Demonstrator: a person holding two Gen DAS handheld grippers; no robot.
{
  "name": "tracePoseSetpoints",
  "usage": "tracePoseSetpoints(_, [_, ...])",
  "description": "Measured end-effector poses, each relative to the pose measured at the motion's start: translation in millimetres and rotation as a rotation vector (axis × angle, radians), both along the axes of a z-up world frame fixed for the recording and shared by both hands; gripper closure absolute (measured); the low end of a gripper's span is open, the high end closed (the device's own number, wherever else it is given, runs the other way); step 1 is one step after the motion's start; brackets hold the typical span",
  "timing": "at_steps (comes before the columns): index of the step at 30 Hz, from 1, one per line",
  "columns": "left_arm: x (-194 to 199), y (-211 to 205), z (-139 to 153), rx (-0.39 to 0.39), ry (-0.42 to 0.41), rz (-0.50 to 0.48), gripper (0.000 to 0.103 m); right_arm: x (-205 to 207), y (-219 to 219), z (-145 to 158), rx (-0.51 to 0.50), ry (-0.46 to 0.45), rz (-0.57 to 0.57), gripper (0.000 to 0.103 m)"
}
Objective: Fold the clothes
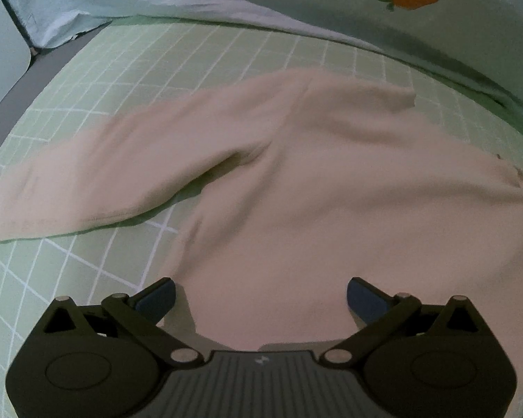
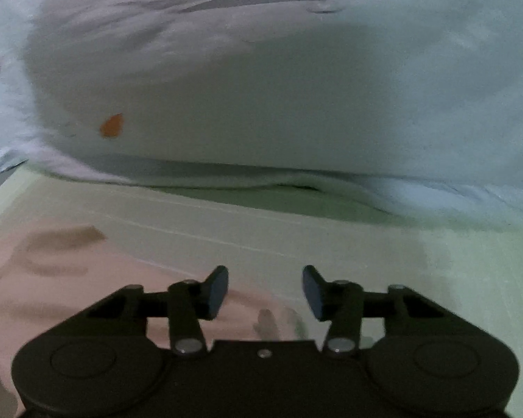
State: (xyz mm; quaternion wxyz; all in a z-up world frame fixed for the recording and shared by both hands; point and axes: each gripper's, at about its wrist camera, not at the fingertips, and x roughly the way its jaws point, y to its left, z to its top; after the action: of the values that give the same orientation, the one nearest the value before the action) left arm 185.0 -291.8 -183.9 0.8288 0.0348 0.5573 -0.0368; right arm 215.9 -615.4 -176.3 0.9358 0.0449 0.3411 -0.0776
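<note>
Two grippers over a bed: left gripper (image 1: pixel 260 296) nearest, jaws wide and empty above the hem of a pink garment (image 1: pixel 296 181) spread lengthwise away; right gripper (image 2: pixel 265 291) partly open, holding nothing, garment to its left. Beyond, green checked sheet (image 1: pixel 129 69), then carrot-print quilt (image 1: pixel 348 7).

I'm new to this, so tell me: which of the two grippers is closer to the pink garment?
Left. The left gripper hangs open right above the pink garment. The right gripper, also open, looks over the green sheet at the garment's edge, the cloth mostly to its left.
</note>
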Motion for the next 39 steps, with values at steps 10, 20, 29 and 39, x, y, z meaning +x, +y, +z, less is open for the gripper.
tracePoseSetpoints(10, [17,-6,-11,0.023,-0.011,0.002,0.0,35,8,-25,0.006,0.128,0.22,0.068])
tracePoseSetpoints(20, [18,-9,-14,0.017,-0.032,-0.006,0.0,47,-29,-22,0.252,0.051,0.147,0.099])
tracePoseSetpoints(29, [19,-5,-15,0.014,-0.033,-0.013,0.0,27,-83,-42,0.453,0.022,-0.218,0.099])
tracePoseSetpoints(39, [-8,28,10,-0.11,-0.002,0.038,0.0,-95,-29,-12,0.466,-0.07,-0.396,0.005])
